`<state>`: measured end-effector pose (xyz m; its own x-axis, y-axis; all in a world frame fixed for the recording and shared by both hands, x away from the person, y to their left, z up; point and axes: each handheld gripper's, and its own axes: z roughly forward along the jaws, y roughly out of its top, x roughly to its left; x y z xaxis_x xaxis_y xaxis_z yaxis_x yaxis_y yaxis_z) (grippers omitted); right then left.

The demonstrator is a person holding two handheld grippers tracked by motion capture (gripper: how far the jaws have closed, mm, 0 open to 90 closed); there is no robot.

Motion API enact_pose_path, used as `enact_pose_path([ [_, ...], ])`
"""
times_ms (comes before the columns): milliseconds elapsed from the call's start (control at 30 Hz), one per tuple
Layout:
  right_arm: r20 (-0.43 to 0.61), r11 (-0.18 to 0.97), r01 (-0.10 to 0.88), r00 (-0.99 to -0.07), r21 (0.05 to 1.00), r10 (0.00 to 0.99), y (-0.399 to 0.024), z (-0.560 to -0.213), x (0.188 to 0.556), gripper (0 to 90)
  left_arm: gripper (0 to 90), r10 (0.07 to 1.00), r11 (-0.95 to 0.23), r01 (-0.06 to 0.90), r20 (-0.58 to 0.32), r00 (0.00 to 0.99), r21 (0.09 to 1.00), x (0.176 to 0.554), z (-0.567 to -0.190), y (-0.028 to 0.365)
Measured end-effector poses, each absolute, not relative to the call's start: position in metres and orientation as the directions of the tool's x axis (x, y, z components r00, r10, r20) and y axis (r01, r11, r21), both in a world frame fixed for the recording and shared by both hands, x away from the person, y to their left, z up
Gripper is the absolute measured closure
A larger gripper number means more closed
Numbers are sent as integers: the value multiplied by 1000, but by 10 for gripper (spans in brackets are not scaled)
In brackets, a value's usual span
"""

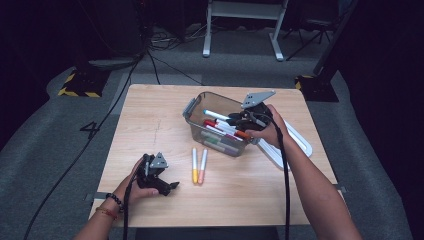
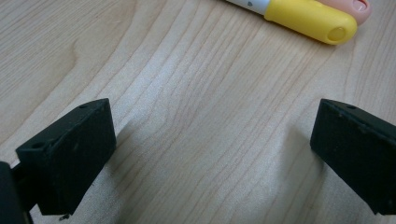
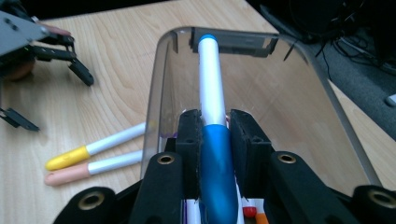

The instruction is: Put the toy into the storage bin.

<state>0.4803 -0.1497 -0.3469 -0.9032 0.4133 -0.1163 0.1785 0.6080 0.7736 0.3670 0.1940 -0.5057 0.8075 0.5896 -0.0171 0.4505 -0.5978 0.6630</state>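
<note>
Left gripper (image 1: 172, 186) sits jaws spread wide on the table (image 1: 150, 115) nearest me, yellow marker (image 1: 194, 165) and peach marker (image 1: 202, 166) just before the clear bin (image 1: 192, 107), right gripper (image 1: 231, 119) over it clamped on the blue marker (image 1: 216, 115).

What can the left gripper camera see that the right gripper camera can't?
The left gripper view gives a close look along the left gripper, its black jaws wide apart over bare wood with nothing between them.

The right gripper view has the right gripper shut on a blue marker held over the clear plastic box, with more markers down in the box, and the left gripper seen from farther off.

Both share the wooden table, the yellow-capped marker and the peach-capped marker lying side by side on it.
</note>
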Motion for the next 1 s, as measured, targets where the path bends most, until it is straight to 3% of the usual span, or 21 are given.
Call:
enact_pose_path([
  [433,-101,698,222,-915,681,390,-124,-374,505,745,5,589,-598,450,-17,808,663,367,-506,194],
  [633,-84,782,253,-929,570,362,-113,-387,511,739,5,589,-598,450,-17,808,663,367,-506,194],
  [1000,-104,785,300,-903,543,417,-117,-387,513,556,5,589,-599,450,-17,808,663,367,-506,194],
])
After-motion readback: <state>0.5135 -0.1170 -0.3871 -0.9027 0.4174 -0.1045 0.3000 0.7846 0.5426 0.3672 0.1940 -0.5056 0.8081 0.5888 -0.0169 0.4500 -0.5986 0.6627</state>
